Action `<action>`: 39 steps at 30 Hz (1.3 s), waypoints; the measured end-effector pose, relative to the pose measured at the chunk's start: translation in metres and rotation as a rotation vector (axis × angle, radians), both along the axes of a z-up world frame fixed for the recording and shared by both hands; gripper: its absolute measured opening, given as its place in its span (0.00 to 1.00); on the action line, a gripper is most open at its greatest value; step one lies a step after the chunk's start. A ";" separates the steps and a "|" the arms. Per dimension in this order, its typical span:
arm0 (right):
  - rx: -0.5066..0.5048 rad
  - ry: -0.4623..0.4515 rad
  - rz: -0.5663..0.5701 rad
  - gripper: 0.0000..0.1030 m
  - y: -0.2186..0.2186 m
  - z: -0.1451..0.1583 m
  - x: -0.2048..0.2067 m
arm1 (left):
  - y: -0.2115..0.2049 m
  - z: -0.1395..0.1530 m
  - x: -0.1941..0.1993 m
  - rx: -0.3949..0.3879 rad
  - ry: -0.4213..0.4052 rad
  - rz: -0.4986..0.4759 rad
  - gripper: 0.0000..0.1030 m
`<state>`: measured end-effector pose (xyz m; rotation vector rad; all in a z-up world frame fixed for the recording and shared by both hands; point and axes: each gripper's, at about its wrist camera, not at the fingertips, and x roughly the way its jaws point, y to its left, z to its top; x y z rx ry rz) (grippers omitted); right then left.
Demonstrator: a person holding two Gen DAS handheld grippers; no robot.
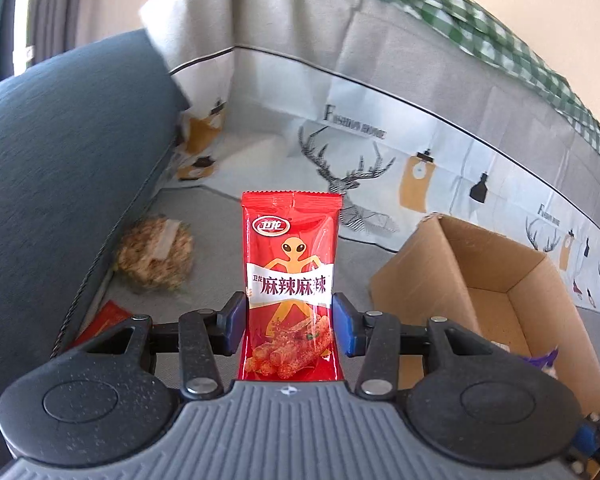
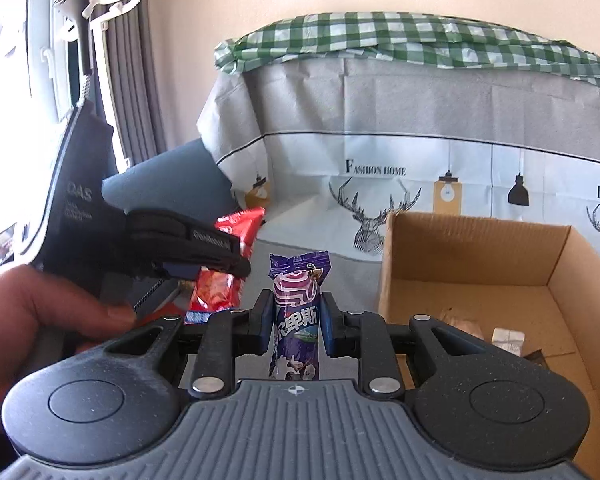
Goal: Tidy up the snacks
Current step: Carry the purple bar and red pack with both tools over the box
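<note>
red packet (image 1: 290,288) clamped in left gripper (image 1: 289,322) | purple packet (image 2: 296,316) clamped in right gripper (image 2: 296,326) | carry both well over cardboard box (image 2: 476,248) rim before letting go

Red packet (image 1: 290,280), seemingly purple-and-white candy (image 2: 296,316)

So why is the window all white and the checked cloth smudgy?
Right wrist view: daylight overexposes the window, washing it white. Left wrist view: the green checked cloth is smeared near the fisheye's edge, while the red snack packet stays sharp.
</note>
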<state>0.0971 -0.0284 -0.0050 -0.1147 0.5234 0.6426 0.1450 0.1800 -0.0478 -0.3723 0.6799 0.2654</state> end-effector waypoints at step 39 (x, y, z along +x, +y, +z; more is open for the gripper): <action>0.003 -0.124 -0.531 0.24 -0.112 0.007 0.071 | -0.147 0.038 0.059 0.092 -0.258 -0.361 0.49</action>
